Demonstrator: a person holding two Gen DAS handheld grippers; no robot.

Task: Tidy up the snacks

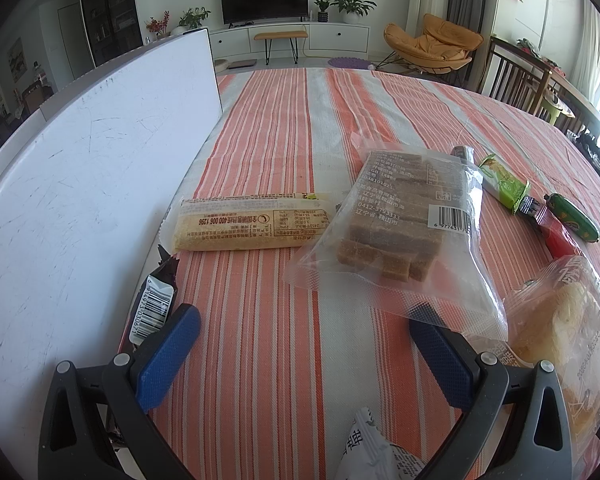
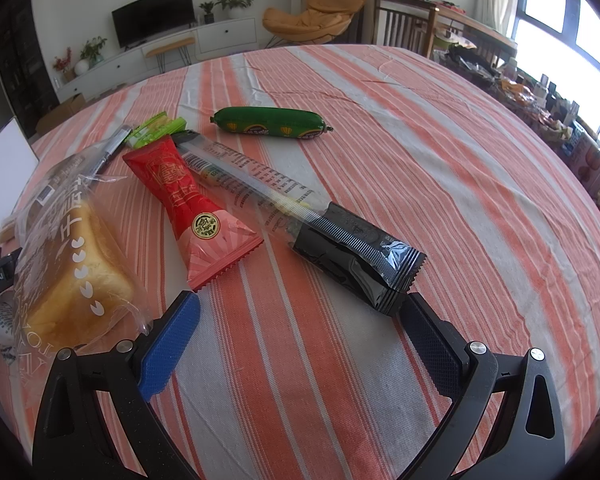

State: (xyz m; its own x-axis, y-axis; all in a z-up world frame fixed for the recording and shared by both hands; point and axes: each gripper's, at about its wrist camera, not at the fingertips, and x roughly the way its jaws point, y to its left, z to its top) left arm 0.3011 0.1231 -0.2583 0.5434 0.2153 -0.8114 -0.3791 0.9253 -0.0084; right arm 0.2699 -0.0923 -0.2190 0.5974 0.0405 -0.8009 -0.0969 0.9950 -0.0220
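Snacks lie on a striped tablecloth. In the left wrist view a clear bag of brown cake slices lies ahead, a long beige bar to its left, a dark small packet by the left finger, bagged bread at right. My left gripper is open and empty; the bag's corner lies over its right fingertip. In the right wrist view a red packet, a long clear-and-black packet, a green sausage and the bread lie ahead. My right gripper is open, empty.
A large white board-like box stands at the table's left. A green wrapper and a white packet also lie on the cloth. Chairs and a cluttered side table stand beyond the far right edge.
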